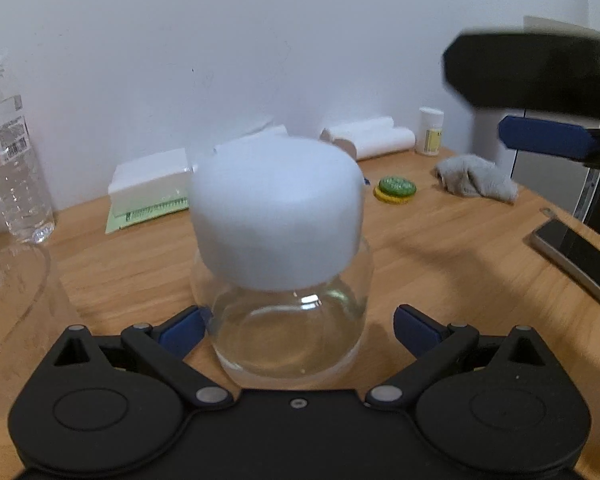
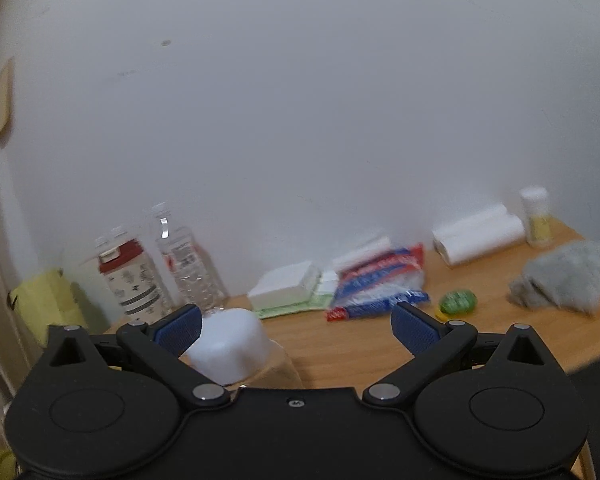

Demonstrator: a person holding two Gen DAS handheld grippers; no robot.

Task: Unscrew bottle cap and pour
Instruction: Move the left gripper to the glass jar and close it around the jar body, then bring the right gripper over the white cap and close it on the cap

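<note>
Your left gripper (image 1: 300, 330) sits low and level, its jaws spread wide, blue pads (image 1: 180, 332) out to either side. Your right gripper (image 2: 298, 330) is held higher, off to the right, jaws likewise wide apart and gripping nothing, blurred in the left wrist view.

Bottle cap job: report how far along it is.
Done: nothing visible; the white cap sits on the glass bottle. In hand: the left tool brackets the bottle, open; the right tool is open beside the cap. Left: grip, unscrew, pour.
</note>
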